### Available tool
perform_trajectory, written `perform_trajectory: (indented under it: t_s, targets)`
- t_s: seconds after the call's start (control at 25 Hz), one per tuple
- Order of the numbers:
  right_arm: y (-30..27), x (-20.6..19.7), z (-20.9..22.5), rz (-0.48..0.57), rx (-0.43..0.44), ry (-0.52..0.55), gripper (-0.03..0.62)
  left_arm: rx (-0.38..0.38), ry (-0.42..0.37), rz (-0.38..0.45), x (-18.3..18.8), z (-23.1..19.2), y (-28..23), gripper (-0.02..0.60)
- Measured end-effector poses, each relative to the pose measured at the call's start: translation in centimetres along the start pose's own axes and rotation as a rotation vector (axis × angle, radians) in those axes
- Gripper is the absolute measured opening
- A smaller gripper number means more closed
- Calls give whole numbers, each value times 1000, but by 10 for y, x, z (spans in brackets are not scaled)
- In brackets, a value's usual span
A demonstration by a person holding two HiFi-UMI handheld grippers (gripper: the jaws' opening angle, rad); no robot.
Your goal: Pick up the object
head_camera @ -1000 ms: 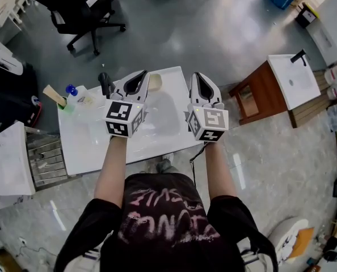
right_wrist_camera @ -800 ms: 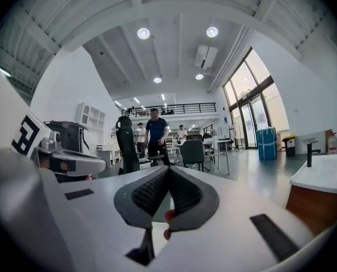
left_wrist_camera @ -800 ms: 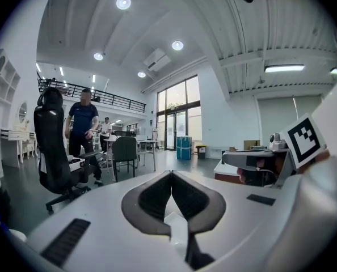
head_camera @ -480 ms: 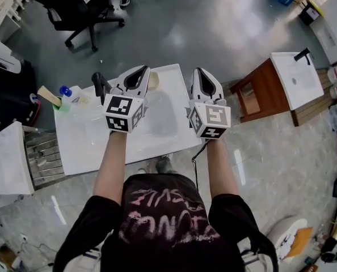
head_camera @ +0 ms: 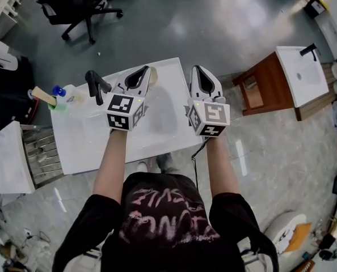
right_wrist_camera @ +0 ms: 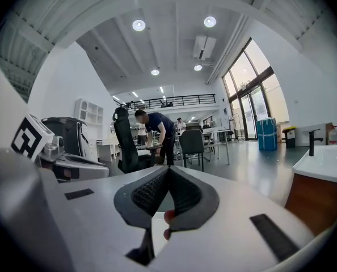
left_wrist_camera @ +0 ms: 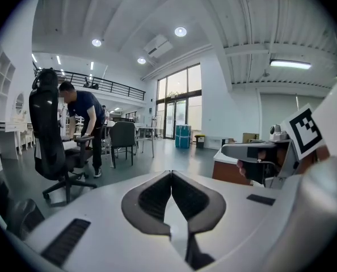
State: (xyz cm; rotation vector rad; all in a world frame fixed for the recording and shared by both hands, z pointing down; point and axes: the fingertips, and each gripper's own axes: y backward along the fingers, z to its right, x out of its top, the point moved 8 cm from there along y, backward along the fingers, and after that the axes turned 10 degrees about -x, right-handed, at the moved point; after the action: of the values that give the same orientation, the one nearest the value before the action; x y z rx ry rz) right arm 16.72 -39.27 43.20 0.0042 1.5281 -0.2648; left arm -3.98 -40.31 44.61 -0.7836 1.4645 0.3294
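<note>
You are holding the left gripper [head_camera: 145, 69] and right gripper [head_camera: 196, 68] above the white table [head_camera: 89, 146], both jaws pressed together and empty, a black faucet [head_camera: 95, 85] just left of the left gripper.

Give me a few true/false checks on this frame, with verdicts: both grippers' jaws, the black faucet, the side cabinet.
1. The left gripper has its jaws together with nothing between them. True.
2. The black metal faucet stands to the right of the right gripper. False: it stands on the white table, left of the left gripper.
3. A black office chair stands on the grey floor beyond the table. True.
4. The brown wooden cabinet with a white basin top is on the person's left. False: it is on their right.
5. The right gripper holds the clear bottle with a blue cap. False: its jaws are shut and empty, and the bottle stands near the table's left edge.
</note>
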Motion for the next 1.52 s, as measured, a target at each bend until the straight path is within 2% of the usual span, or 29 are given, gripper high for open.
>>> perform_trajectory:
  t_s: [0.44, 0.68, 0.72, 0.8, 1.04, 1.2, 1.52]
  targets:
    - [-27, -23, -1, -45, 16, -16, 15, -13, 51, -107, -47, -12, -23, 15]
    - [-33, -24, 4, -57, 15, -6, 15, -68, 54, -208, -71, -14, -41, 18]
    - [-34, -25, 6, -59, 13, -4, 15, -76, 47, -219, -73, -14, -45, 24]
    - [-36, -27, 7, -62, 11, 2, 15, -91, 30, -246, -78, -15, -53, 110]
    - [-39, -35, 11, -80, 10, 4, 15, -143, -45, -403, -106, -19, -77, 184]
    - [-41, -42, 14, -97, 15, 3, 15, -172, -65, -504, -128, -26, -91, 201]
    - [-45, -54, 23, -121, 10, 8, 15, -196, -73, -570, -143, -30, -108, 199]
